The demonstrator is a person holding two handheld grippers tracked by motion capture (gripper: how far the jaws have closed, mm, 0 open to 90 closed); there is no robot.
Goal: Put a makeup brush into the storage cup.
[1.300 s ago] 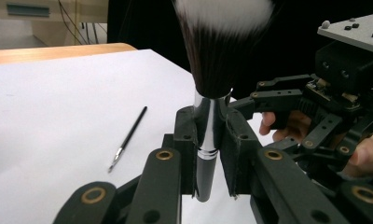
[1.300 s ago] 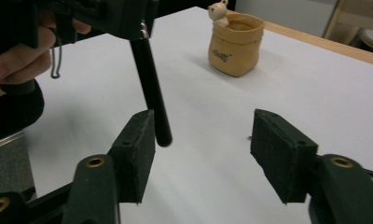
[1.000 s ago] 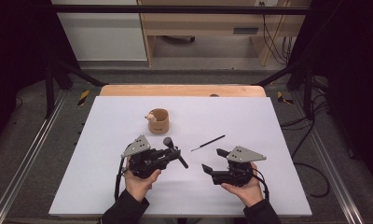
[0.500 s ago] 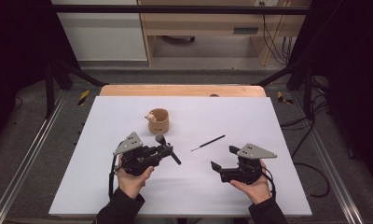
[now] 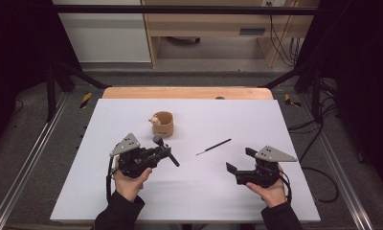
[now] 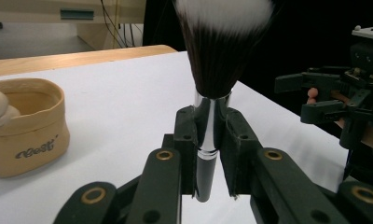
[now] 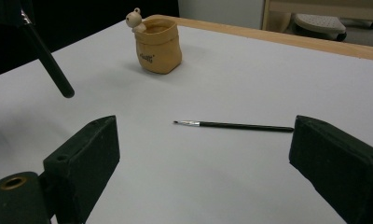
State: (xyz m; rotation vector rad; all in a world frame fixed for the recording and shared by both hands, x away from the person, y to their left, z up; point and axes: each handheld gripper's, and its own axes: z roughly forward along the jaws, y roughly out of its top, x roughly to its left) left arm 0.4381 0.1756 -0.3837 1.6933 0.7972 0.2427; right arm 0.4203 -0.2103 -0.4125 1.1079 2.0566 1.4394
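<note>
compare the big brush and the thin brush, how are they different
The big brush is clamped in the left gripper, off the table; the thin brush lies flat on the white table, untouched. The big brush has a thick handle, a silver collar and a wide fluffy head; the thin brush is slim with a tiny tip. Both have black handles.

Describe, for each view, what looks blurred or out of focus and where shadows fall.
Left gripper view: the makeup brush has blurred white bristle tips, its handle sharp. Right gripper view: the thin brush is crisp and the near jaws soft. High view: faint shadows beside the pot.
</note>
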